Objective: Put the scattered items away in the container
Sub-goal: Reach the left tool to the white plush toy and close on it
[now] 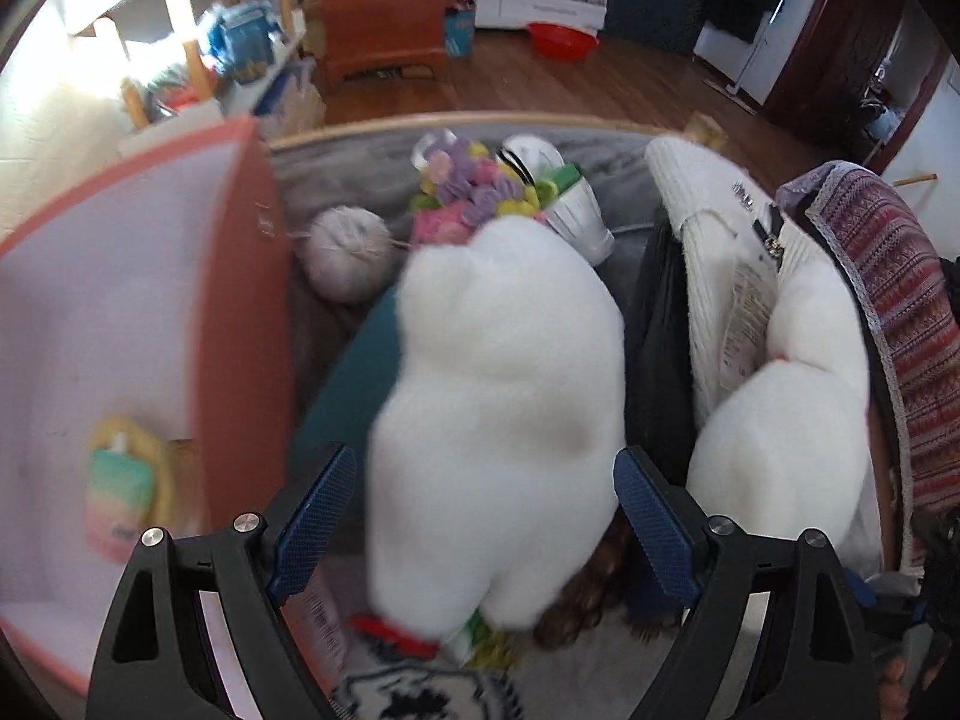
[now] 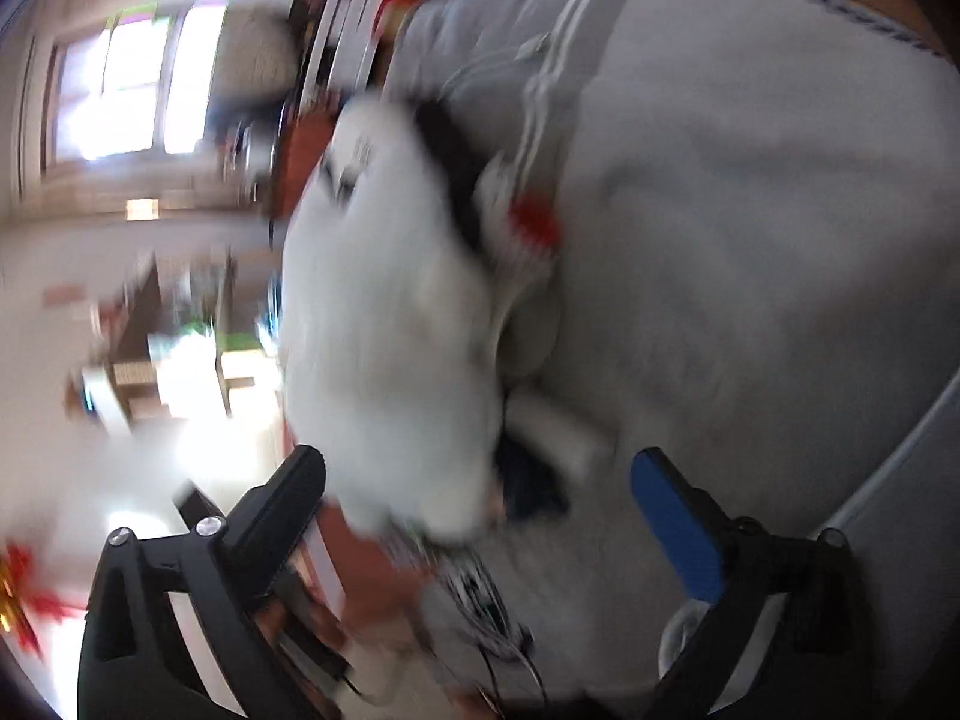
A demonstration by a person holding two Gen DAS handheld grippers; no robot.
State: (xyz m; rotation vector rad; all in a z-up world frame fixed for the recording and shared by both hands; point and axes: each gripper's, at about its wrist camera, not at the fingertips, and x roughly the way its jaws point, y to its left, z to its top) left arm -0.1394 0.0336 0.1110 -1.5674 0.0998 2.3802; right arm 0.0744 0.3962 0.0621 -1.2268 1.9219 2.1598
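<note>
The pink container (image 1: pixel 120 312) stands at the left edge of the left wrist view, its side wall tilted, a pastel pouch (image 1: pixel 117 489) visible in it. Beside it grey bedding (image 1: pixel 360 144) carries the scattered items. The largest is a white fluffy plush (image 1: pixel 498 408), its long axis running from the near edge away toward the far rim. The left gripper (image 1: pixel 480 516) points steeply down over it, jaws wide apart on either side of the plush, pads not pressing it. Beyond lie a flower bundle (image 1: pixel 474 192) and a pale yarn ball (image 1: pixel 351 255). The right wrist view is blurred: the right gripper (image 2: pixel 480 516) is tilted downward, spread wide, with white fluff (image 2: pixel 390 324) between its fingers, ungripped, over grey fabric (image 2: pixel 750 240).
</note>
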